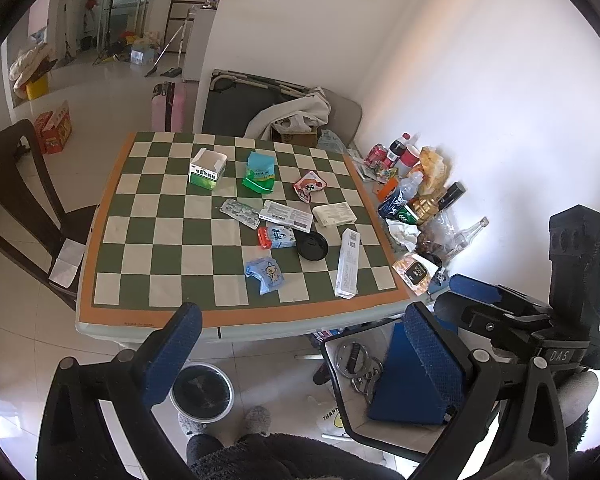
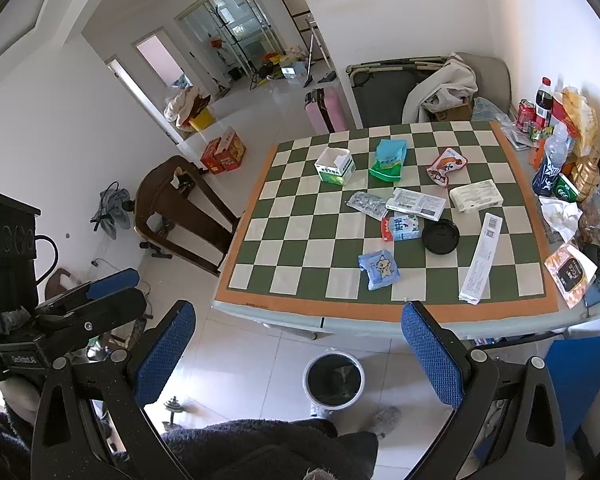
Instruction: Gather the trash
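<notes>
Trash [image 1: 270, 274] beyond spread hand-held gripper [image 1: 300, 344]

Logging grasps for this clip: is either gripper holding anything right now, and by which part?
Nothing is held. The left gripper and right gripper are both open and empty, short of the table.
</notes>
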The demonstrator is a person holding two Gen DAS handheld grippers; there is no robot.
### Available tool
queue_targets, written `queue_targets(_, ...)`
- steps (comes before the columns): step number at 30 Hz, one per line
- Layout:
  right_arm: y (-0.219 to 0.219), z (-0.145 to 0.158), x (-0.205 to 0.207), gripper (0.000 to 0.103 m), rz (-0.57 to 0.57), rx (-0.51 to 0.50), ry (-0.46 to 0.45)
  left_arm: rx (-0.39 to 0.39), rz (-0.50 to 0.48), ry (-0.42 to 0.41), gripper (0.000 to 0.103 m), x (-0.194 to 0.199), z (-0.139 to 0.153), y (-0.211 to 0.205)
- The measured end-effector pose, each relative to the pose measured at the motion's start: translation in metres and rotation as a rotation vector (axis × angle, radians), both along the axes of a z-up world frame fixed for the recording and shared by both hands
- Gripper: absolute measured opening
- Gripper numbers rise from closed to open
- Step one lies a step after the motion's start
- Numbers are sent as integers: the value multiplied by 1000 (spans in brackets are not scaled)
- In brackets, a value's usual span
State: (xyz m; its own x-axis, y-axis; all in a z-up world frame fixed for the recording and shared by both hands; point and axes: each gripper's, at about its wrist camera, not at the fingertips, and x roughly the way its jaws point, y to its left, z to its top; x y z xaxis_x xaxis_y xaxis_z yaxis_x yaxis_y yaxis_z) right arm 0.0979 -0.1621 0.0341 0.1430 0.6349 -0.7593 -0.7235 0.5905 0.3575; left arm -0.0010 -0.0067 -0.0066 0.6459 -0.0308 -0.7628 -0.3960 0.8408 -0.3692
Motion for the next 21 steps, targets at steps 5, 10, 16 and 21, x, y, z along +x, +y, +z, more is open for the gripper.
queue_targets(5, 1, 0, 1, 103, 4, 1, 3, 2, 0, 0, 103, 1, 1, -1)
queue_targets(10, 2, 0, 0, 103, 2, 2, 1, 10, 9, -6, 103, 3, 3, -2)
queue_targets(16, 1, 0, 1, 103, 2, 2, 4, 11, 13, -9, 103, 1, 4, -2)
queue_targets(21, 0, 0, 1, 103, 5, 2, 3, 11, 10, -9, 103, 1, 4, -2)
